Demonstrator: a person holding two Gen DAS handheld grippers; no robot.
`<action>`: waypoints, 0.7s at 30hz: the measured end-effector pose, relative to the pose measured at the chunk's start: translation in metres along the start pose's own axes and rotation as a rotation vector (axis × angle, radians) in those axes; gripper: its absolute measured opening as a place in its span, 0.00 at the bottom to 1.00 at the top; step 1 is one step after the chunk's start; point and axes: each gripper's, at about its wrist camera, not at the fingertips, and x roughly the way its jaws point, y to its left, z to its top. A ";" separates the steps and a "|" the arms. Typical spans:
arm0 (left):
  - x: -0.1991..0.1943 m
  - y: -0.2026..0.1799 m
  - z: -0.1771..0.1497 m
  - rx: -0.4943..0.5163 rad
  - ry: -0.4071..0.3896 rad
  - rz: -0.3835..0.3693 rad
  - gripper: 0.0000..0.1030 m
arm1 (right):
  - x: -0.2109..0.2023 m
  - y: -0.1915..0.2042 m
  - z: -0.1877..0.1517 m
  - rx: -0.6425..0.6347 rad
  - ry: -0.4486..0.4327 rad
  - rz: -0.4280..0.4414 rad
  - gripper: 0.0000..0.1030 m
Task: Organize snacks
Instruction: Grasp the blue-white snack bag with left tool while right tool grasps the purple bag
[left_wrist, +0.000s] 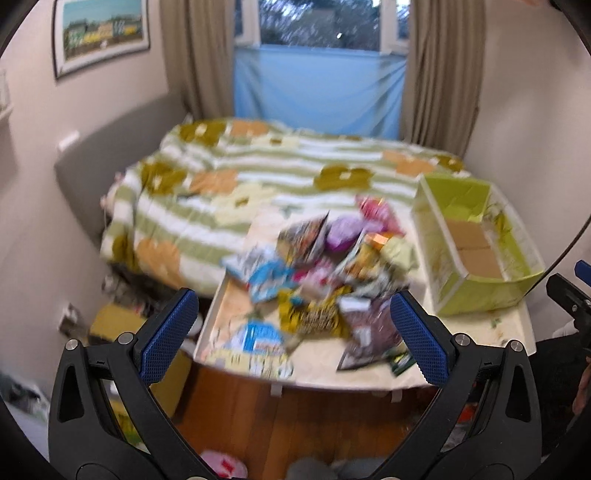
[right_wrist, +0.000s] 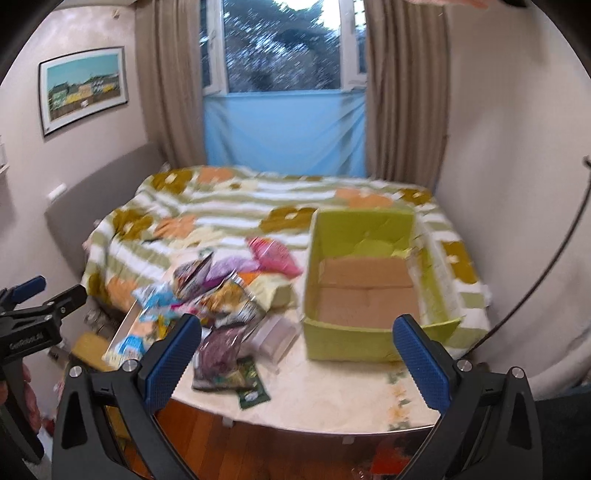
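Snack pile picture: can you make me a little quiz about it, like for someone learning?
1. True or false: the green box already has snacks in it.
2. Which side of the box is the snack pile on in the right wrist view: A left, B right, C behind?
3. Are the left gripper and right gripper open or shut?

Key: 1 false, it holds only its bare cardboard bottom. 2 A. 3 Both open, holding nothing.

— Any readable lettering?
— Only "GenRobot.AI", white on the black body of the left gripper (right_wrist: 40, 295), at the left edge of the right wrist view.
— On the snack packets (left_wrist: 314, 280)?
— Printed, but too blurred to read.
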 end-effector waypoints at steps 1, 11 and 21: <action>0.008 0.005 -0.007 -0.008 0.024 0.003 1.00 | 0.007 0.001 -0.004 -0.005 0.014 0.020 1.00; 0.096 0.042 -0.051 -0.043 0.241 -0.008 1.00 | 0.081 0.032 -0.045 -0.039 0.177 0.146 1.00; 0.183 0.058 -0.063 -0.018 0.436 -0.059 1.00 | 0.156 0.072 -0.067 -0.059 0.278 0.139 1.00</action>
